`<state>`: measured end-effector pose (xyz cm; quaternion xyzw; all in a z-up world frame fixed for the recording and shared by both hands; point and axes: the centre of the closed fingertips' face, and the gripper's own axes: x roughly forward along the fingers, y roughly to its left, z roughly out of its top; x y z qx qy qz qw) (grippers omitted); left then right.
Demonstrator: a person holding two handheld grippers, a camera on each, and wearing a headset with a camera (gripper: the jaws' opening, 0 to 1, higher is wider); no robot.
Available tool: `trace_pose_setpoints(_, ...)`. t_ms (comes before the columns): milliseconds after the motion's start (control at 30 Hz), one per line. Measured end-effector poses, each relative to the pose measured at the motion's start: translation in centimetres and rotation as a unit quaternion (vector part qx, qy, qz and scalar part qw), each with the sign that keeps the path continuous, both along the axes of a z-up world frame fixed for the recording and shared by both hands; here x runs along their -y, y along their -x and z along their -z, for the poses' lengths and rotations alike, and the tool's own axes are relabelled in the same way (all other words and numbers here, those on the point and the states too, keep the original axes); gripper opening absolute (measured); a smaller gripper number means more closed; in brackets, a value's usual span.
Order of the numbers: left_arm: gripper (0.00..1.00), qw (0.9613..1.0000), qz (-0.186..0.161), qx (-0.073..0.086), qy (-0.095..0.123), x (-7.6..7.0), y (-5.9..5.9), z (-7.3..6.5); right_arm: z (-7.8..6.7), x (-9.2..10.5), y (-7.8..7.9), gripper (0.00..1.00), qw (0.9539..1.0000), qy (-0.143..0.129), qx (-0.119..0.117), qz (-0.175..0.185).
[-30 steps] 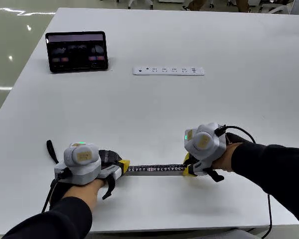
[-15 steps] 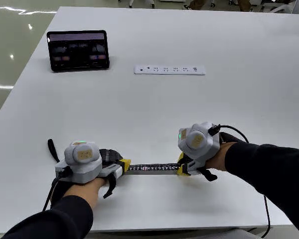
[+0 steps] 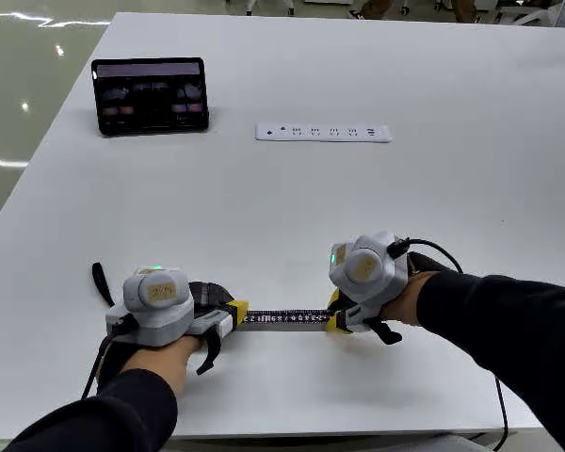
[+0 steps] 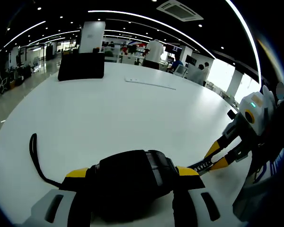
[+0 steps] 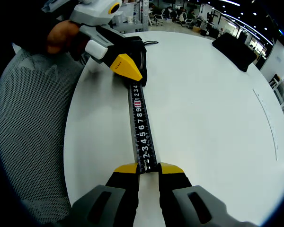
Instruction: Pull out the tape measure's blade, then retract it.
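Entry, counter (image 3: 358,207), one tape measure and two grippers, as I see it from my station. Item one: case (image 3: 205,296), black, at the near left of the counter, its strap (image 4: 34,156) looped out to the left. Item two: left hand-held gripper (image 4: 131,172), jaws spread wide and closed against both sides of the case, yellow tips on either flank. Item three: blade (image 5: 141,118), drawn out a short way, lying low and straight over the counter between the two grippers, numbers facing up. Item four: right hand-held gripper (image 5: 149,168), jaws all but closed, pinching the blade's very end between its yellow tips. Also present, well apart at the far side: a tablet (image 3: 151,94) and a power strip (image 3: 324,133), neither involved. Status, by my reading: the blade is part-way out, and I cannot tell from this alone whether it is on the way out or on the way back. Hazards noted. First, the right-hand hold is on a thin, slick strip by its end only; if it slips, I expect the spring to whip the blade back into the case. Second, if I bring the right gripper towards the case faster than the spring takes up slack, the blade may buckle or kink. Third, the case is rounded; a pull off the blade's line could twist it in the left jaws.
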<state>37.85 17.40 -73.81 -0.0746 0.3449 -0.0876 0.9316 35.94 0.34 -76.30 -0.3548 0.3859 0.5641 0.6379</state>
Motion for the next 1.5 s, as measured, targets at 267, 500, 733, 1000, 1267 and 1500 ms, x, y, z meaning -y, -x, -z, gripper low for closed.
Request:
trace_pose_setpoints(267, 0.65, 1.0000, 0.000, -0.001, 0.001, 0.0, 0.0, 0.0, -0.1, -0.7, -0.1, 0.10, 1.0000, -0.010, 0.000, 0.002)
trace_pose_setpoints(500, 0.65, 1.0000, 0.000, -0.001, 0.003, 0.0, 0.0, 0.0, 0.0, -1.1, 0.0, 0.11, 0.9999, -0.012, -0.002, 0.005)
trace_pose_setpoints(733, 0.65, 1.0000, -0.002, -0.001, 0.008, 0.0, -0.1, 0.0, 0.0, -1.5, -0.1, 0.11, 0.9998, -0.016, -0.002, 0.011)
trace_pose_setpoints(1000, 0.65, 0.9999, -0.002, -0.003, 0.012, 0.0, -0.1, 0.1, -0.1, -1.8, 0.0, 0.11, 0.9995, -0.024, -0.003, 0.018)
trace_pose_setpoints(1267, 0.65, 0.9998, -0.004, -0.004, 0.018, -0.1, 0.0, 0.1, -0.1, -2.1, 0.0, 0.11, 0.9994, -0.028, -0.003, 0.019)
trace_pose_setpoints(1500, 0.65, 0.9997, 0.001, -0.006, 0.024, -0.1, 0.0, 0.1, -0.2, -2.2, 0.0, 0.11, 0.9992, -0.037, -0.001, 0.015)
